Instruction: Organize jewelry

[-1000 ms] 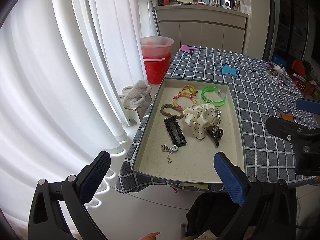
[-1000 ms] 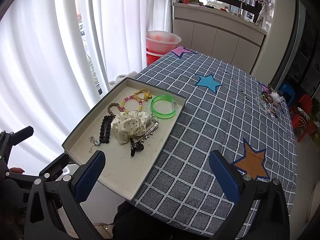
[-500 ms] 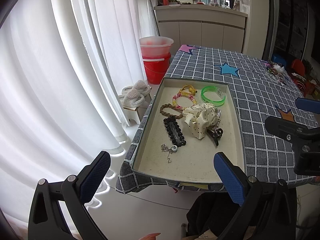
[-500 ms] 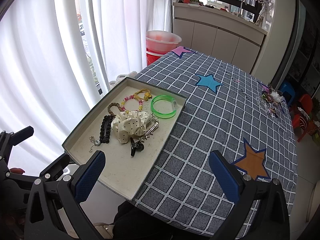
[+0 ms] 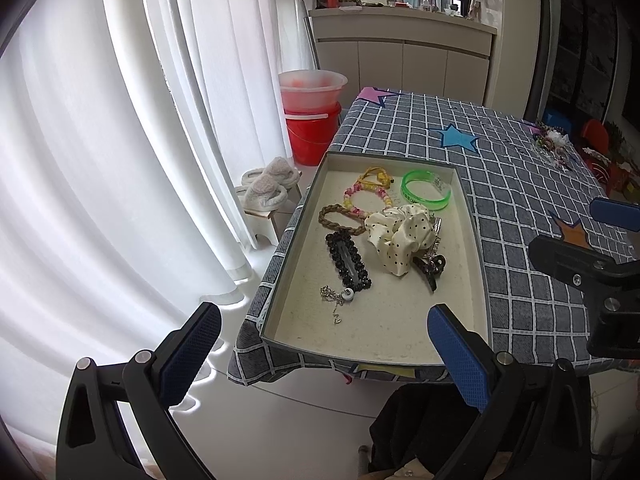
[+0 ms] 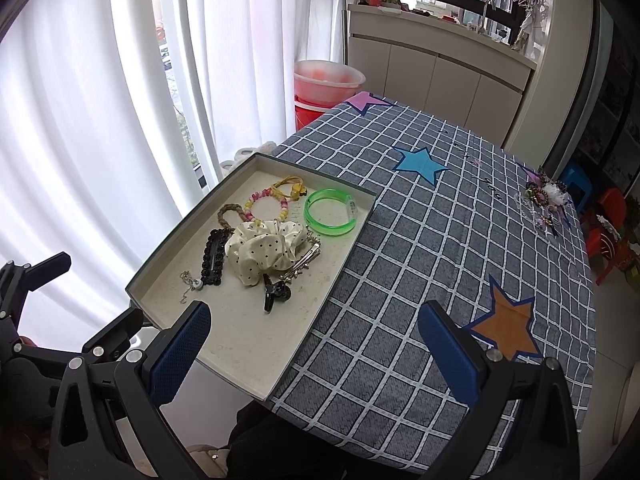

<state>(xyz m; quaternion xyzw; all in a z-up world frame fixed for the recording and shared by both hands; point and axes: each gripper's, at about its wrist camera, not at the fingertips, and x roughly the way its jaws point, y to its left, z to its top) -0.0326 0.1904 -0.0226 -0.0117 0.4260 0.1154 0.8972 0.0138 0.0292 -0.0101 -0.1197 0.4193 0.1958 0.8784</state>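
A shallow cream tray [image 5: 468, 216] [image 6: 160, 276] lies on the near left corner of the checked tablecloth. It holds a green bangle [image 5: 426, 191] [image 6: 330, 218], a white polka-dot scrunchie [image 5: 400, 236] [image 6: 266, 250], a black beaded clip [image 5: 348, 260] [image 6: 212, 256], a bead bracelet [image 5: 366, 196], a brown braided band [image 5: 340, 220], a black claw clip [image 6: 274, 292] and a thin chain [image 5: 336, 296]. A heap of loose jewelry [image 6: 544, 200] [image 5: 552, 146] lies at the table's far right. My left gripper [image 5: 324, 352] and right gripper [image 6: 314, 352] are open, empty, held before the table's near edge.
White curtains hang to the left. A red bucket with a pink basin [image 5: 312, 120] and grey slippers on a small stool [image 5: 268, 192] stand on the floor beside the table. A cabinet [image 6: 436, 76] stands behind. Red and blue stools [image 6: 608, 216] are at the right.
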